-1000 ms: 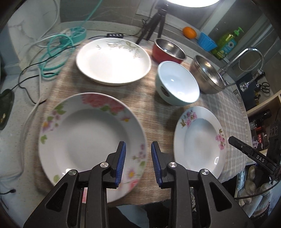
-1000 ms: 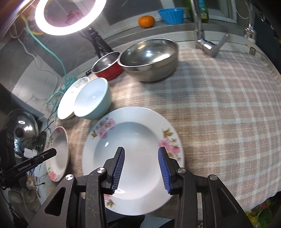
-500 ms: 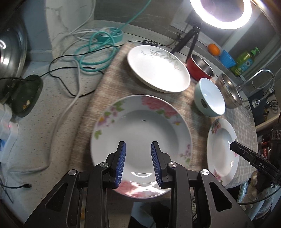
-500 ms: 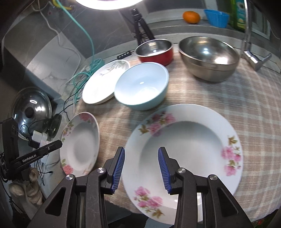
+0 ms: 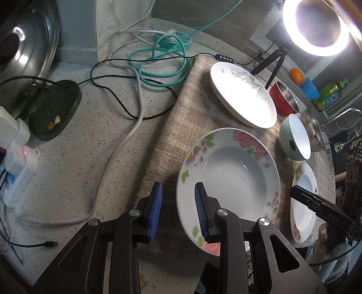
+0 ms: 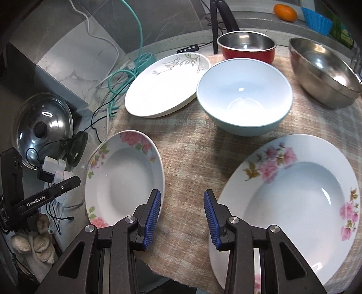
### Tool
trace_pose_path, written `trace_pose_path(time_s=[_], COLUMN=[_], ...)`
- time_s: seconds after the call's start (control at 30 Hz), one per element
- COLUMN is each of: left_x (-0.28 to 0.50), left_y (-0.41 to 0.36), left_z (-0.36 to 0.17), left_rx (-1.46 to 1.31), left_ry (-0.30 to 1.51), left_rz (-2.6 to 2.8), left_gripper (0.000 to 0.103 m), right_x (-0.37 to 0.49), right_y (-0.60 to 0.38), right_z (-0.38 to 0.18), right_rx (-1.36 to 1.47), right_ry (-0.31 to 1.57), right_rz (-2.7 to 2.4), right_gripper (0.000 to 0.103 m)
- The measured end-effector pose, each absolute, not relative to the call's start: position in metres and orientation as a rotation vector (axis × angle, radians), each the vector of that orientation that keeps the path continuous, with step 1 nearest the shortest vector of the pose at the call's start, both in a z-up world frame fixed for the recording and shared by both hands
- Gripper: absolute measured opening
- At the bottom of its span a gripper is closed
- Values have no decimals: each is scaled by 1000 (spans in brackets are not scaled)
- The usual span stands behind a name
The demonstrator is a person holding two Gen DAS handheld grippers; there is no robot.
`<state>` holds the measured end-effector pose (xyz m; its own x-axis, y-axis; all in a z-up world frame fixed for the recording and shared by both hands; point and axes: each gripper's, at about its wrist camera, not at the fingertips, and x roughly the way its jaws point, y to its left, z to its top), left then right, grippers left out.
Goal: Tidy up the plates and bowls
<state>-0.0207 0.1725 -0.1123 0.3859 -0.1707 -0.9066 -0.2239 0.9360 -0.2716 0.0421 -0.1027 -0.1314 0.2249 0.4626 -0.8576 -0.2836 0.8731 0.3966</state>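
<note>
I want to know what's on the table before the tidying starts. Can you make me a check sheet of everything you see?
Surface: a checked cloth over a speckled counter.
Job's things: two pink-flowered plates, one grey-leaf plate, a pale blue bowl, a red bowl and a steel bowl, all unstacked.
Clutter: an orange, a glass lid, a dark dish.
Grippers: left gripper open at the left flowered plate's edge, holding nothing; right gripper open over the cloth between the flowered plates, holding nothing.
Cables: a teal cable, a white cable and a black cable on the counter.
Surroundings: a ring light, a tap.
</note>
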Motion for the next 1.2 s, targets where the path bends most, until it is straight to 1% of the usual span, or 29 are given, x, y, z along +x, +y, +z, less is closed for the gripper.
trace_pose_path(time_s=[0.37, 0.6, 0.67, 0.7, 0.83, 1.2], left_x=[-15, -12, -12, -12, -12, -10], left_y=[175, 171, 169, 169, 168, 168], left_z=[-127, -129, -129, -130, -130, -132], left_rx=[-436, -436, -435, -435, -423, -449], left_ry=[1218, 1225, 1222, 1222, 1221, 1234], left_rz=[-6, -25, -25, -25, -15, -5], left_gripper=[28, 28, 23, 19, 16, 14], right_x=[53, 53, 52, 52, 52, 52], right_y=[-92, -84, -80, -78, -74, -68], right_z=[-147, -149, -149, -149, -150, -149], right_rx=[185, 194, 190, 188, 186, 170], right_ry=[1286, 1304, 1305, 1306, 1313, 1319], right_rz=[515, 553, 564, 570, 582, 583], right_gripper=[32, 22, 20, 17, 13, 10])
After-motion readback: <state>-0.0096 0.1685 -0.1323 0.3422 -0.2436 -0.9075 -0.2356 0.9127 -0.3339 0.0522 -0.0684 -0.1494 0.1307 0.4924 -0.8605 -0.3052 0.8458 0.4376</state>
